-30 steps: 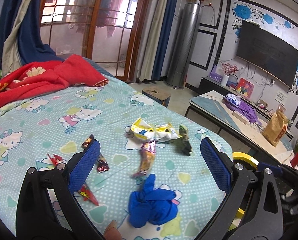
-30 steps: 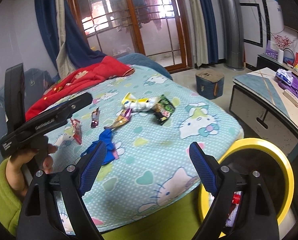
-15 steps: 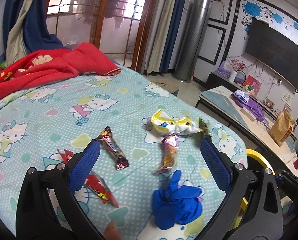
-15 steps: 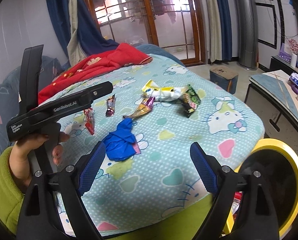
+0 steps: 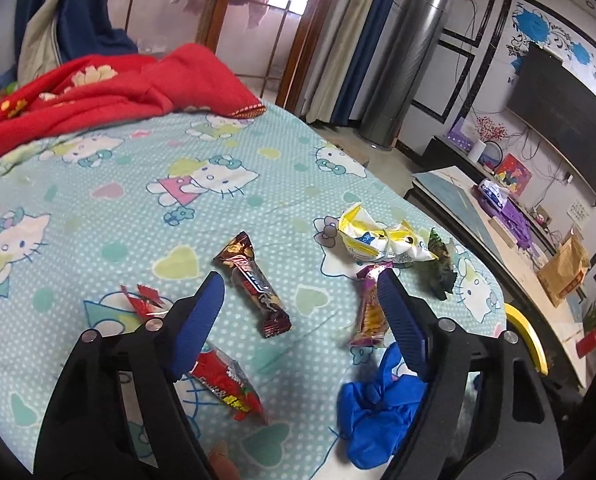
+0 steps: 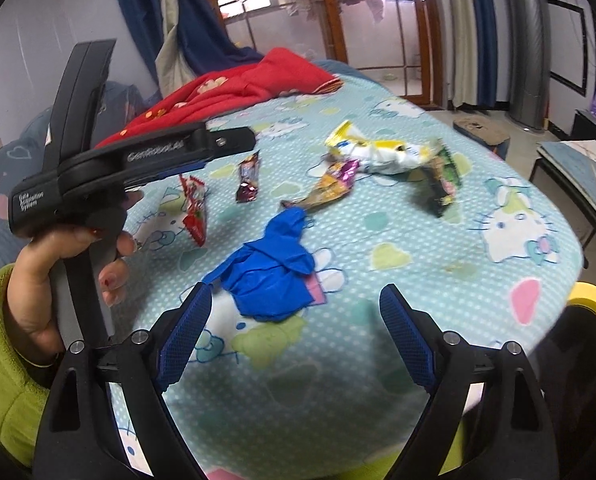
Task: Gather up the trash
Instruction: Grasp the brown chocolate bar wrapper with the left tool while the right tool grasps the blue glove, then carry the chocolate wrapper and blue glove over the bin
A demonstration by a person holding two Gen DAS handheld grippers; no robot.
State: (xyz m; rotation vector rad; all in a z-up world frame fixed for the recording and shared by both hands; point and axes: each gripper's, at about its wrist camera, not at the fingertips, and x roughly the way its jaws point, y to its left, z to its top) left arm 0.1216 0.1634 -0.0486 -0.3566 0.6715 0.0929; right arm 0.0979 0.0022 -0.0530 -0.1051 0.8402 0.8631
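Note:
Trash lies on the Hello Kitty bedsheet (image 5: pixel 218 184). A dark brown candy wrapper (image 5: pixel 254 284) lies just ahead of my open left gripper (image 5: pixel 298 312), between its fingers. A red wrapper (image 5: pixel 226 384) sits under the left finger, a purple-gold wrapper (image 5: pixel 369 308) by the right finger, and a crumpled blue glove (image 5: pixel 373 412) lower right. A yellow-white bag (image 5: pixel 377 240) and a green wrapper (image 5: pixel 441 268) lie farther off. My right gripper (image 6: pixel 294 336) is open and empty, hovering just short of the blue glove (image 6: pixel 274 272). The left gripper body (image 6: pixel 130 160) shows at its left.
A red blanket (image 5: pixel 98 96) is bunched at the far side of the bed. A yellow-rimmed bin (image 6: pixel 593 312) stands beside the bed's right edge, also seen in the left wrist view (image 5: pixel 525 336). A low table (image 5: pixel 497 232) with clutter stands beyond.
My left gripper has swung left and moved closer, so the brown wrapper now sits between its fingers. My right gripper has moved forward toward the blue glove. Both stay open.

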